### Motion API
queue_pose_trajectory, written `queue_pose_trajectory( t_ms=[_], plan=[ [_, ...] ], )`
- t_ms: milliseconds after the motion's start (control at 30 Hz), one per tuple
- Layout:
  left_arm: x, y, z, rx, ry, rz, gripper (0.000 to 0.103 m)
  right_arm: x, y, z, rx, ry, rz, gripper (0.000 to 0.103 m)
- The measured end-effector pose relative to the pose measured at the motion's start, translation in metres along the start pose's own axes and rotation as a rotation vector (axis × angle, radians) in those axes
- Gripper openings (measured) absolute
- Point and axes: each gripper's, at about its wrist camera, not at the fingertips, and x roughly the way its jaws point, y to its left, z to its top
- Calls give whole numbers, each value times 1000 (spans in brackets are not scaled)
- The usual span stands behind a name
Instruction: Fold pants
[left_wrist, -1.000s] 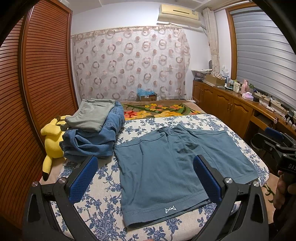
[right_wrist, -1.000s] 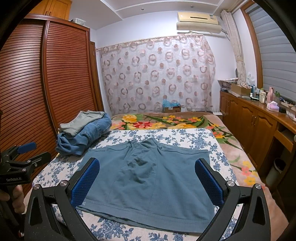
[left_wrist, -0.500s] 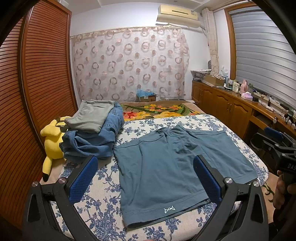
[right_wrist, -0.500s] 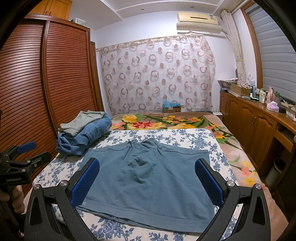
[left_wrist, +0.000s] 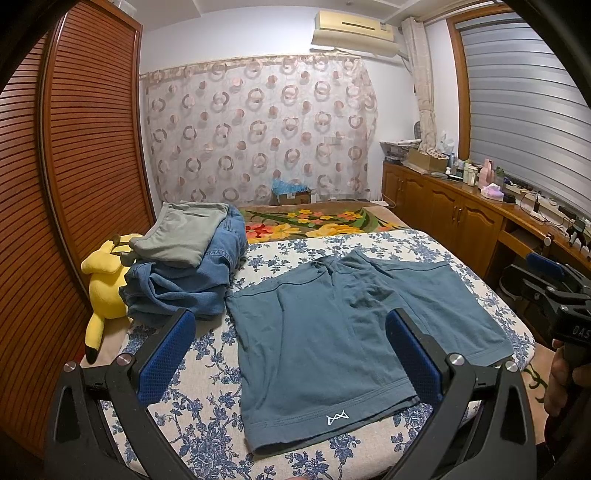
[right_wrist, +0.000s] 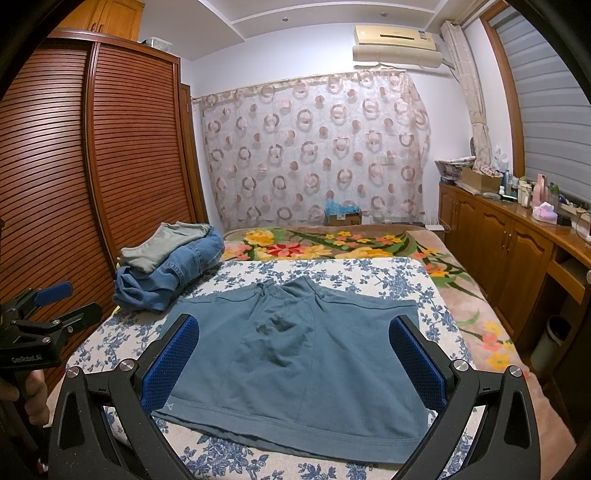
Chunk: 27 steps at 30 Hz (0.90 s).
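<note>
— Where do we stand with the shorts (left_wrist: 343, 339)?

— They lie spread flat on the bed (left_wrist: 207, 354), waistband at the far end, leg hems nearest us. Our left gripper (left_wrist: 291, 354) hangs above the near hem with its fingers spread wide and nothing between them; the left leg, the one with the small white logo, sits just ahead of and below it.

— And the other one?

— Our right gripper (right_wrist: 295, 358) is the same: fingers wide apart, holding nothing, poised over the right leg's hem. Each gripper is visible at the edge of the other's view, so we have one on either side of the garment.

— Why hold them like that?

— Probably so each can drop onto its own near corner. Laid flat, the cloth gives us clean edges to pinch.

— Anything in the way?

— A pile of folded jeans (left_wrist: 192, 280) with a grey garment (left_wrist: 181, 236) on top lies ahead and to the left of the left gripper, touching the shorts' far corner. A yellow plush toy (left_wrist: 105, 284) is beyond that. We judge folding hasn't begun.
</note>
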Motion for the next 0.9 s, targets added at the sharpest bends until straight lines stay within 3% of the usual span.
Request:
queue_pose_trajectory(
  t_ms=[700, 900],
  plan=[
    [-3, -1, 3, 1, -3, -2, 103, 0, 1, 0, 2, 3, -1, 103],
    [-13, -8, 17, 3, 10, -11, 103, 1, 0, -1, 4, 6, 0, 103]
  ],
)
